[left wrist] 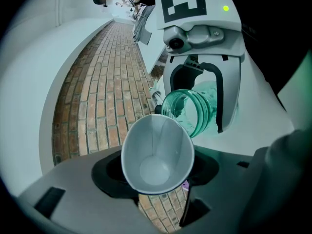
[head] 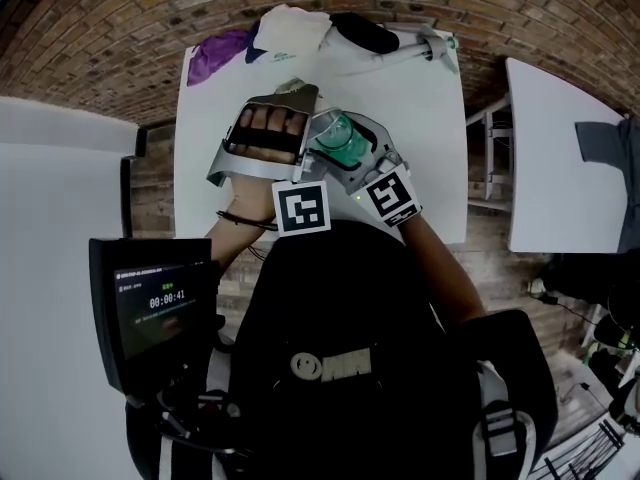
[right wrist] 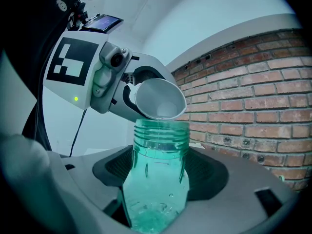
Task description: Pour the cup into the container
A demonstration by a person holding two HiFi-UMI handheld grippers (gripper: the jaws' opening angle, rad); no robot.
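Note:
My left gripper [left wrist: 155, 172] is shut on a white paper cup [left wrist: 157, 152], tipped so its open mouth faces the camera; its inside looks nearly empty. My right gripper [right wrist: 158, 177] is shut on a clear green plastic jar [right wrist: 156, 179], held upright. The cup [right wrist: 160, 99] leans over the jar's threaded mouth, its lip just above the rim, with a faint thin line running down between them. A little clear liquid lies in the jar's bottom. In the head view the jar [head: 340, 145] sits between both grippers above the white table [head: 430, 118]; the cup is hidden there.
At the table's far edge lie a purple cloth [head: 215, 53], a white cloth [head: 290, 28] and a black object [head: 365, 30]. A second white table [head: 560, 168] stands to the right. A dark screen [head: 155, 303] is at my left. The floor is brick.

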